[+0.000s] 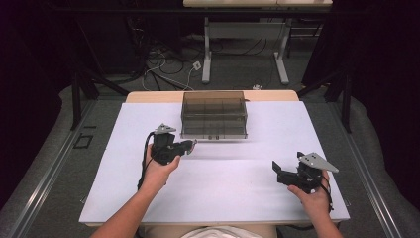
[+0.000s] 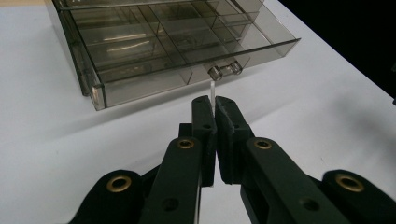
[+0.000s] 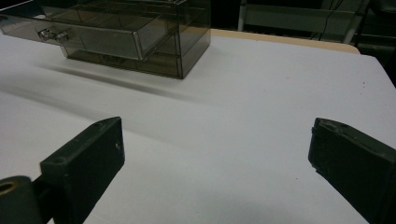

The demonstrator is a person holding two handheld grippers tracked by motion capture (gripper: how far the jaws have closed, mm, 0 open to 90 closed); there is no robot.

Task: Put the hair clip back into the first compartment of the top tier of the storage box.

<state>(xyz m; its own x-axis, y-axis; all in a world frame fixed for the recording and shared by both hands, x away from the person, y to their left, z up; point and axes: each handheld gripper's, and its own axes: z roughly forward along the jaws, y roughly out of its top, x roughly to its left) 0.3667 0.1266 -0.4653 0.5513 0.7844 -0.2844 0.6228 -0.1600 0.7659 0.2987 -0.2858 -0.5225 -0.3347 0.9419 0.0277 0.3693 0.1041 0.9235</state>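
The left black hand-held gripper [image 1: 189,146] sits in the person's left hand [image 1: 157,168], and its two jaws are pressed close together on a thin clear strip [image 2: 213,95]. The right black hand-held gripper [image 1: 278,171] sits in the right hand [image 1: 311,194], with its jaws wide apart.

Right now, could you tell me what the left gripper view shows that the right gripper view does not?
The left gripper view alone looks down into the open drawer's divided compartments and shows the left gripper, its jaws shut on a thin clear sliver that sticks up between them. The right gripper view alone shows the right gripper, jaws wide apart with nothing between, and the smoky cabinet from its side. Both share the drawer's small handle and the white tabletop.
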